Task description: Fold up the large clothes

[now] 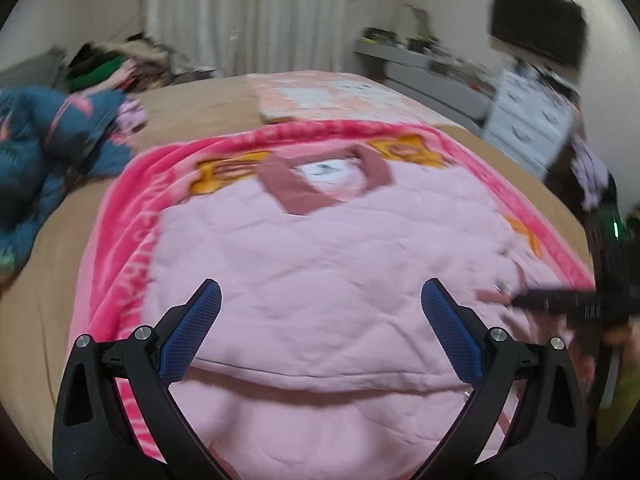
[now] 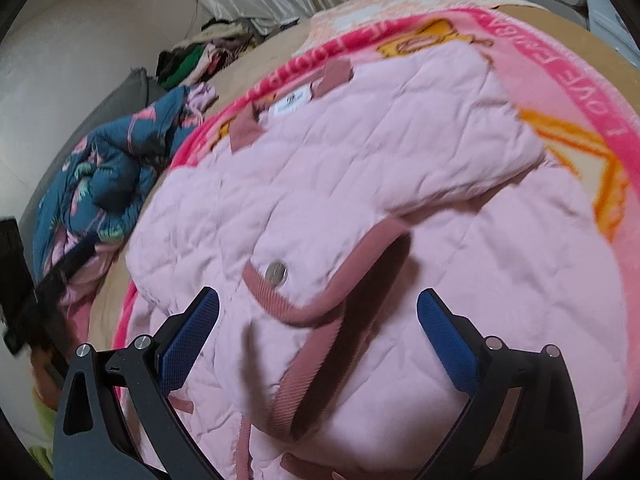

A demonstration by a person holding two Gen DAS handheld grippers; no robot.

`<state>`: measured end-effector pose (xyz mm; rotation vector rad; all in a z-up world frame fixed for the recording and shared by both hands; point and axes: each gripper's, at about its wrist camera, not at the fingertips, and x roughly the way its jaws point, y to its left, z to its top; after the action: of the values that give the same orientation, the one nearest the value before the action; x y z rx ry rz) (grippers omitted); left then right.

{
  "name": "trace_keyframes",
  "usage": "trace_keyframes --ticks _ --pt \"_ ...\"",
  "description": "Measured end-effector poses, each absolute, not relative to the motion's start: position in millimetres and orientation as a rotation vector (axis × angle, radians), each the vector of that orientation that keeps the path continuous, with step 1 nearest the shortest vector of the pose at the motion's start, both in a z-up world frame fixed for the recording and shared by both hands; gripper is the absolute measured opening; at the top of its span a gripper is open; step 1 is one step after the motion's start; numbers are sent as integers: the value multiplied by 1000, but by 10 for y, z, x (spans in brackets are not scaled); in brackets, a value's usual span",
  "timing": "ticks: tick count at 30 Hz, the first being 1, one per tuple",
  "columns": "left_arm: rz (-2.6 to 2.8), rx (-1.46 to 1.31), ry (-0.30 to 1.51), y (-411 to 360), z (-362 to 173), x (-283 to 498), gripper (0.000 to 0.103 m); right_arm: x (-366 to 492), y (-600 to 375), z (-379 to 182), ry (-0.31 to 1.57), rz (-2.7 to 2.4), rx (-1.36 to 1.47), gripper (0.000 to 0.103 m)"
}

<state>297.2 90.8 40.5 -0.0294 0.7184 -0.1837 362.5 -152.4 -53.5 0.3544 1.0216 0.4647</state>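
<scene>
I see one pale pink quilted jacket (image 1: 320, 248) spread flat on one bright pink blanket (image 1: 132, 216) that covers the bed (image 1: 192, 104); its dusty-rose collar (image 1: 320, 184) lies toward the far end, with one white label just inside it. My left gripper (image 1: 320, 304) hangs above the jacket's near half, its two blue-padded fingers (image 1: 192, 332) spread wide with nothing between them, clear of the cloth. My right gripper (image 2: 318, 312) is over the jacket too, both fingers (image 2: 188, 340) spread apart and gripping nothing; in its view a rose-trimmed flap with one silver snap button (image 2: 276, 273) lies just ahead of the tips, and one sleeve is folded across the body. In the left view the right gripper shows as a dark blurred shape at the jacket's right edge. One crumpled teal patterned garment (image 1: 44, 140) sits on the bed to the left, well apart from the jacket, and one heap of dark clothes (image 1: 116, 64) lies beyond it
</scene>
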Motion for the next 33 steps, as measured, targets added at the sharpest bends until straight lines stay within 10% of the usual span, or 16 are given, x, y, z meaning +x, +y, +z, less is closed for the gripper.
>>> trace_keyframes --ticks 15,22,33 --pt "22 -261 744 1829 243 3156 94 3633 -1339 -731 983 472 331 97" --pt "47 -313 750 1934 134 3226 94 3624 -1214 -592 920 564 278 26" --pt "0 -284 711 1779 150 3289 94 3666 -1162 569 491 520 -84 14"
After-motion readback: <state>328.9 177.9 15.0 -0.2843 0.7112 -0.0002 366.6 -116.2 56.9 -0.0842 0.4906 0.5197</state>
